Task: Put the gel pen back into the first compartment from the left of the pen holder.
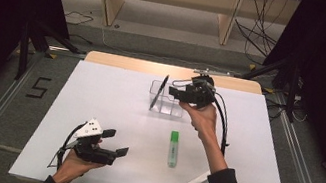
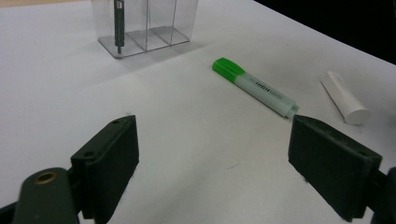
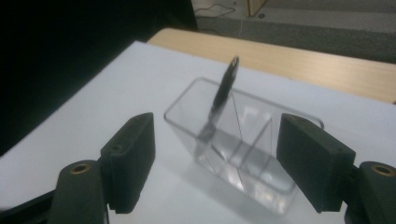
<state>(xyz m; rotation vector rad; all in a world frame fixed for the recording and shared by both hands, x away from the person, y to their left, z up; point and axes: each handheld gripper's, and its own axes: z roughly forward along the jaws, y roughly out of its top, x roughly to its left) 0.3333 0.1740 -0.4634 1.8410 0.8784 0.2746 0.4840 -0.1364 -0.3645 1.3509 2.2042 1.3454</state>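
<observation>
The black pen [image 1: 159,92] stood leaning in the left end slot of the clear holder [image 1: 168,106], near the far side of the white table [image 1: 96,110]. The right gripper [image 1: 174,92] hung just beside the holder with its jaws wide apart and nothing between them. The left gripper [image 1: 116,143] rested near the table's front edge, jaws apart too. The green marker [image 1: 173,148] looked like the next pick — best to come straight down over its middle and squeeze softly, so it would not roll toward the white tube [image 1: 197,180].
</observation>
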